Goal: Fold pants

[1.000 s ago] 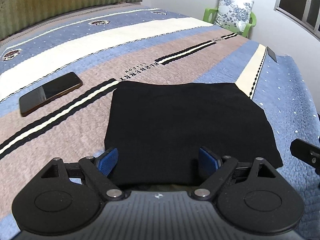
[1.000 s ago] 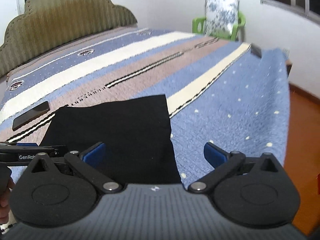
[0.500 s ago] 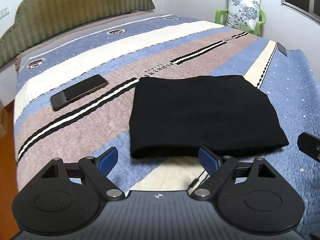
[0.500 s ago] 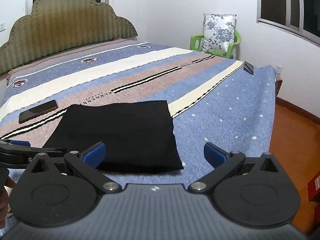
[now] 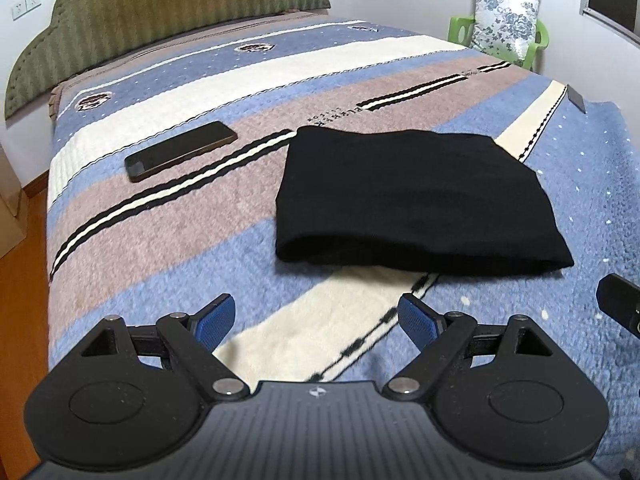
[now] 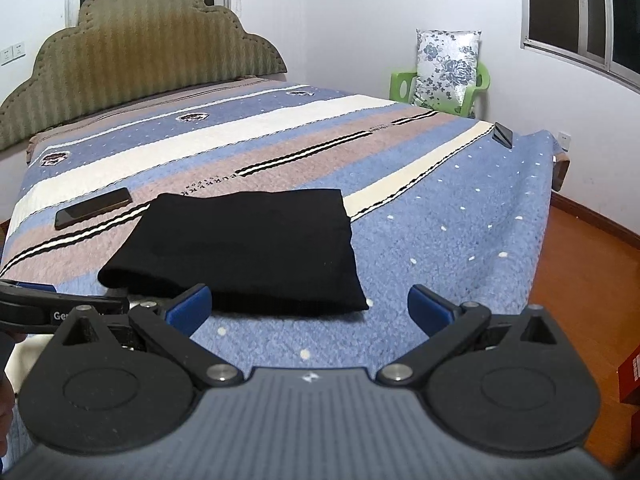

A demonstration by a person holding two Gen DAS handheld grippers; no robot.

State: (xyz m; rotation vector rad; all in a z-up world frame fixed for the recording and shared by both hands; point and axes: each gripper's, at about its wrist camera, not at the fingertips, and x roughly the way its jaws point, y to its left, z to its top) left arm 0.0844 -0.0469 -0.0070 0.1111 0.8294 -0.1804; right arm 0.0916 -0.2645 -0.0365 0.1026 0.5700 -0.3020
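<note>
The black pants (image 5: 412, 200) lie folded into a flat rectangle on the striped bed blanket (image 5: 160, 240); they also show in the right wrist view (image 6: 248, 248). My left gripper (image 5: 318, 320) is open and empty, held back from the pants' near edge, above the blanket. My right gripper (image 6: 310, 308) is open and empty, just short of the pants' near right corner. The left gripper's body shows at the left edge of the right wrist view (image 6: 36, 308).
A dark phone (image 5: 180, 150) lies on the blanket left of the pants. A small dark object (image 6: 503, 134) sits at the bed's far right corner. A green chair (image 6: 440, 76) with a floral cushion stands behind. The headboard (image 6: 136, 68) is at the back, wooden floor (image 6: 580, 280) to the right.
Both grippers have pulled back and up from the pants, which now lie free and further ahead. The jaws stayed open.
</note>
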